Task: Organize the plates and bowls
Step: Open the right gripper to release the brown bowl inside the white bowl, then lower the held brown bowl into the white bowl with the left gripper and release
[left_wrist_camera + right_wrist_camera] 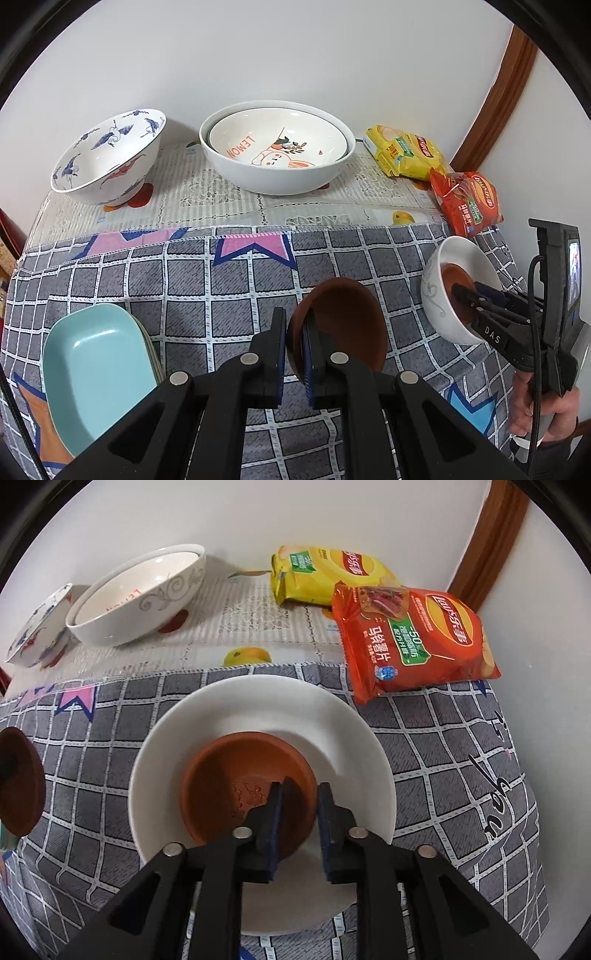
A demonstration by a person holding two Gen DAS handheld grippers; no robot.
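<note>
Jaws of the left gripper (294,354) are closed on the rim of a small brown bowl (343,325), matte and round, which is held tilted above the grey checked cloth (184,273). The right gripper (298,805) is seen with its jaws parted, one pad inside and one outside the wall of a second brown bowl (236,775); a gap shows between pads and rim, so no grip is recorded. That second brown bowl is nested in a white bowl (280,709), glossy, with a grey scroll pattern on its outer wall.

Further out, a pale teal rectangular dish (96,369) is noted at the near left, stacked on at least one similar dish. At the back, on a patterned white table cover (221,192), a blue-and-white crane bowl (107,158) stands empty, and a large white bowl (258,177) holds a cream bowl (280,140) printed with "LEMON" and a rabbit.

Two crinkled snack bags are counted at the right: one yellow bag (325,576), one red bag (413,638), touching. A hand (543,413) is seen gripping the right gripper's handle.
</note>
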